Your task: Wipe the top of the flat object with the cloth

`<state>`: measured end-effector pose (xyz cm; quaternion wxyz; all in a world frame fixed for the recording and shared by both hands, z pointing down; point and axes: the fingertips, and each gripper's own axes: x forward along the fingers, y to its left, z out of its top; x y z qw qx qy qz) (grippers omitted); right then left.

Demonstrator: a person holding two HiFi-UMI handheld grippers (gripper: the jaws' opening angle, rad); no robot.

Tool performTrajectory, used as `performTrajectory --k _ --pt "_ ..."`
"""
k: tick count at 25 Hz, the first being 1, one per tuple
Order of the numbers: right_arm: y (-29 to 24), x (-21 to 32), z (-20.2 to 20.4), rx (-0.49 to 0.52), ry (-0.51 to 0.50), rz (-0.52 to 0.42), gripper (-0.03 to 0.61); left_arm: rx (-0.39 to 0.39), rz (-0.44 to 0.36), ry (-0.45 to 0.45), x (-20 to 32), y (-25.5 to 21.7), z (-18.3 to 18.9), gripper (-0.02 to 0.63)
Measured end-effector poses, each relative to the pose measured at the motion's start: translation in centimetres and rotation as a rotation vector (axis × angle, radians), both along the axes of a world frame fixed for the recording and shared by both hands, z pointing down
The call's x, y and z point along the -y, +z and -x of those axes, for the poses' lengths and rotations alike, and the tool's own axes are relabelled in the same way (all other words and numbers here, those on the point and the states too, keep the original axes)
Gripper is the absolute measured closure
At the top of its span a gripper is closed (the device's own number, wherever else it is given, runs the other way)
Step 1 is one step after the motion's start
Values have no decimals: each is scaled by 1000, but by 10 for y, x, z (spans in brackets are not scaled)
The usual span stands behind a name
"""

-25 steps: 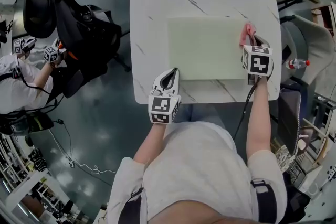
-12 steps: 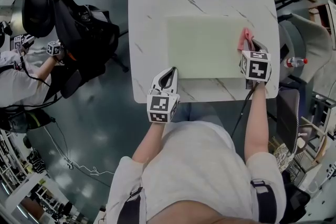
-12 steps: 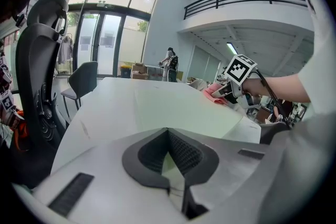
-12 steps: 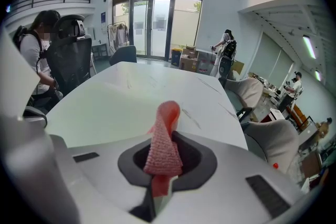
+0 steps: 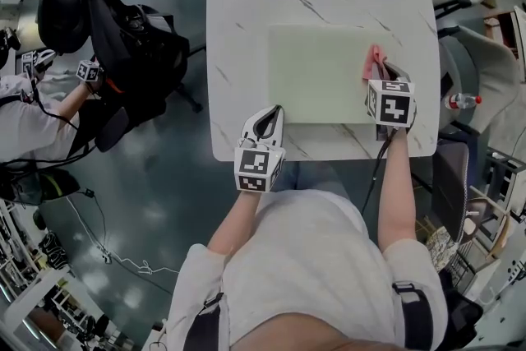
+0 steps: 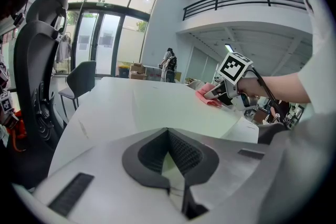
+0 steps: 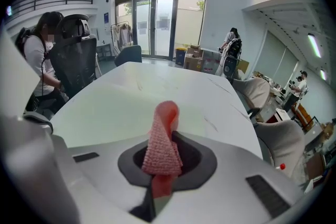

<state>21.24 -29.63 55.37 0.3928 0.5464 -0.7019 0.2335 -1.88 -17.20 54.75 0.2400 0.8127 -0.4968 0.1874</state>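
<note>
Pink knitted cloth (image 5: pixel 374 62) sits on the pale green flat rectangular board (image 5: pixel 320 74) in the head view, close to the board's 3 o'clock edge. The right gripper (image 5: pixel 383 75) reaches in from 5 o'clock to pinch it. The board lies on the white marble-patterned table (image 5: pixel 246 29). The left gripper (image 5: pixel 267 121) rests at the table's 6 o'clock rim, just off the board's 7 o'clock corner and touching neither board nor cloth.

In the left gripper view, that claw's jaws meet at their tips with nothing between them. Across the board at 1 o'clock, the other tool holds the cloth low on the green surface.

In the right gripper view, the jaws are clamped on a folded loop of the cloth, which stands up between them. The board's pale green top stretches ahead toward 11 o'clock.

Judging from this, the wipe is at the board's right side, with most of the top left to cover. To do it well, the right tool should tilt down so the cloth lies flat under light pressure, then draw toward 9 o'clock in overlapping straight lanes. The board could skid on the smooth table, so the idle left claw could press on the near corner to pin it.
</note>
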Motion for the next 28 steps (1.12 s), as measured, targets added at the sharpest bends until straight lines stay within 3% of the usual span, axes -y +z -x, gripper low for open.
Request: performTrajectory --k 28 --pt "-1 0 167 122 -199 14 552 -33 -6 49 6 -1 1 601"
